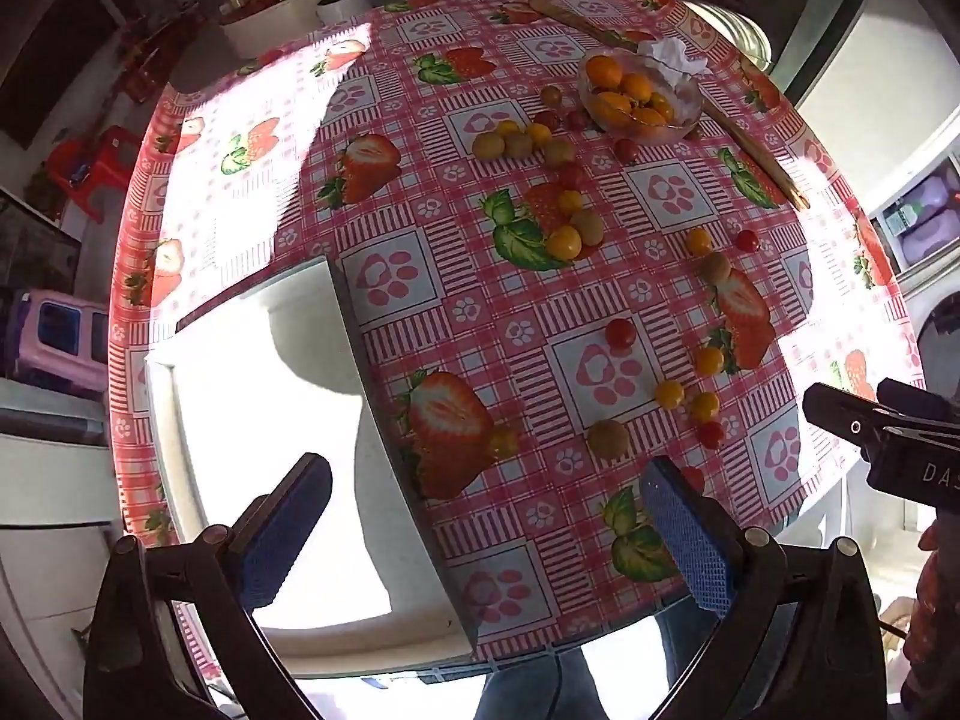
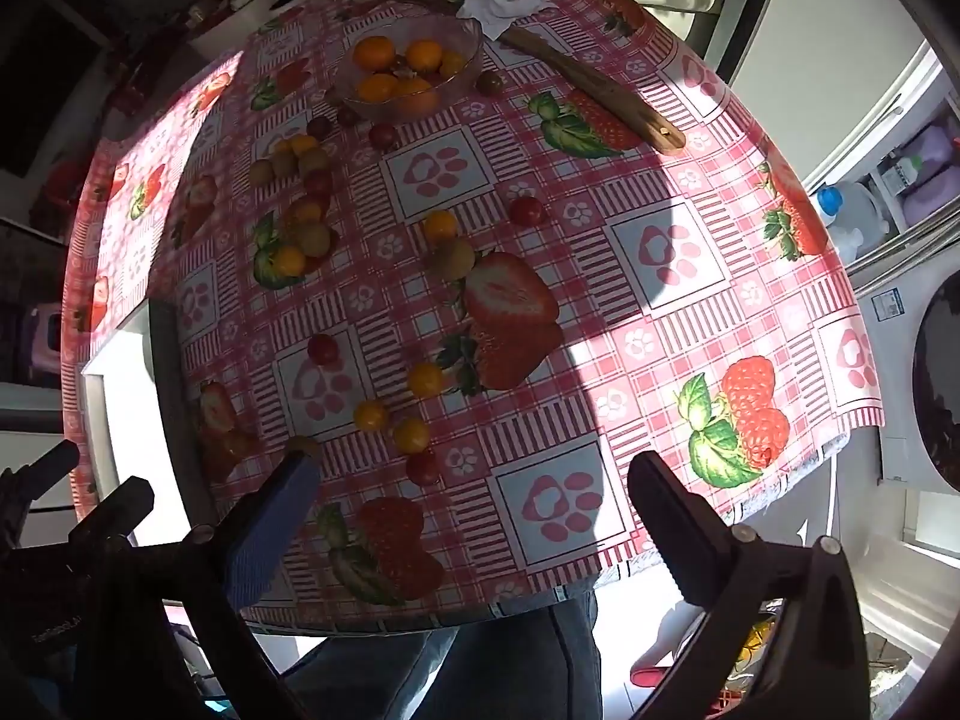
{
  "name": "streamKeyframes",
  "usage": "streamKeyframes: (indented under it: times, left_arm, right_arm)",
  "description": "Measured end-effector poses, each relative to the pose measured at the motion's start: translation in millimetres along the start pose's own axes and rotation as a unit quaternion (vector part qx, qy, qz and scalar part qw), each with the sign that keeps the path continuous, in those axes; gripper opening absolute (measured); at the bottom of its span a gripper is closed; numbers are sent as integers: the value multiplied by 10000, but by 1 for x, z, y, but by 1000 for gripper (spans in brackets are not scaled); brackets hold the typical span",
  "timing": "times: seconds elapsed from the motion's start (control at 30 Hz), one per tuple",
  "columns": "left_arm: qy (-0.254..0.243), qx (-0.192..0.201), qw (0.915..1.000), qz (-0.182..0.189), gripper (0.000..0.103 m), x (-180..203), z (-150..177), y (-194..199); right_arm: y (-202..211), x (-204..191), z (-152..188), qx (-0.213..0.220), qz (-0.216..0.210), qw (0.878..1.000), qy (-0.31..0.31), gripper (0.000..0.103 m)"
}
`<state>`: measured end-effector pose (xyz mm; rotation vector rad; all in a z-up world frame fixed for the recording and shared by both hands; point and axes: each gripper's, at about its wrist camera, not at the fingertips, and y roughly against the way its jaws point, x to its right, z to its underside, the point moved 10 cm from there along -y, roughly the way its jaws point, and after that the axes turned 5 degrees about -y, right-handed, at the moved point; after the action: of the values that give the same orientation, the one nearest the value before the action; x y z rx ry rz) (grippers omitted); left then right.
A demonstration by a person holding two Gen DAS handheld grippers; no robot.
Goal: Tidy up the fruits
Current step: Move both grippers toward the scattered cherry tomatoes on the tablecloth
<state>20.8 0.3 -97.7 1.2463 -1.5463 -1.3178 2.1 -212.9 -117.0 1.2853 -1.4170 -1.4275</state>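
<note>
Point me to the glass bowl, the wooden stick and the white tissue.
Glass bowl (image 1: 690, 120): left wrist view, near rim.
Wooden stick (image 2: 600, 90): right wrist view, middle of its length.
White tissue (image 2: 501, 6): right wrist view, its crumpled middle.

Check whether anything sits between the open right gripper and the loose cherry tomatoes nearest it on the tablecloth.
Nothing visible does. The right gripper hangs open above the tablecloth, and the nearest red tomato and yellow tomato lie uncovered just beyond its fingertips. The glass bowl sits further back, with other loose tomatoes in between.
</note>
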Motion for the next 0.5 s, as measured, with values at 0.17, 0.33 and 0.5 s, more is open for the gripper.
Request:
streamKeyframes:
  times: [0.17,0.33,0.5]
  left_arm:
    - [85,-21,10000,30,103,-7,4,1]
    - [22,-62,9999,77,103,-3,6,-4]
    - [-11,-100,9999,80,103,1,5,-7]
  right_arm:
    - [-2,-2,2,-72,5,10000,-5,103]
    - [-1,-1,0,-65,46,10000,47,103]
    - [-1,2,-1,-59,103,9999,40,103]
